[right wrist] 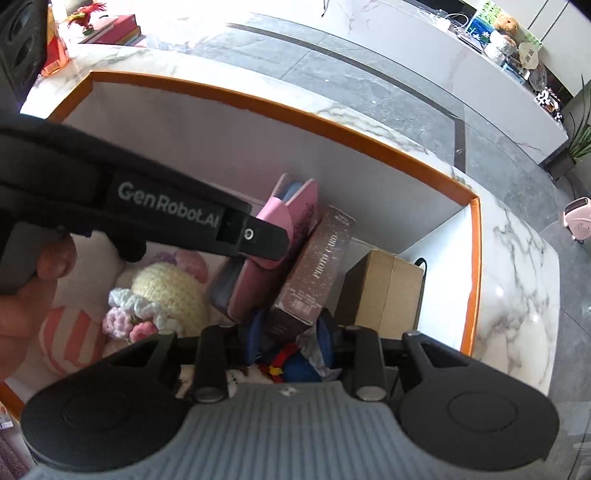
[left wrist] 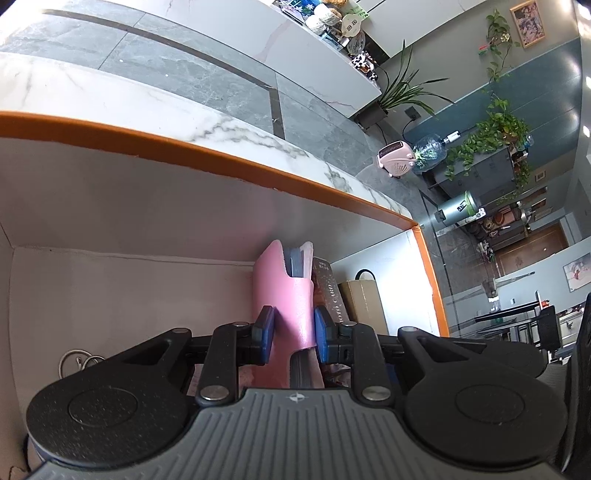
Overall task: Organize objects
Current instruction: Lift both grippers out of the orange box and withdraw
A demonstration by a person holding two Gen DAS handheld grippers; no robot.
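A pink case (left wrist: 284, 295) with a blue book in it stands in the orange-rimmed box (left wrist: 258, 168). My left gripper (left wrist: 293, 332) is shut on the case, blue pads on both faces. From the right wrist, the left gripper's black finger (right wrist: 264, 240) lies across the pink case (right wrist: 295, 210). A brown Photo Card box (right wrist: 317, 266) leans against the case. My right gripper (right wrist: 290, 334) stands open low over the orange-rimmed box (right wrist: 476, 258), straddling the Photo Card box's near end with a narrow gap. A blue and red plush (right wrist: 291, 365) lies below it.
Also in the box: a cardboard carton (right wrist: 384, 291) at the right, a yellow crochet doll (right wrist: 166, 291), a pink striped plush (right wrist: 70, 339), and a key ring (left wrist: 75, 360). A hand (right wrist: 33, 295) holds the left gripper. Books (right wrist: 118, 26) sit on the marble table (right wrist: 517, 295).
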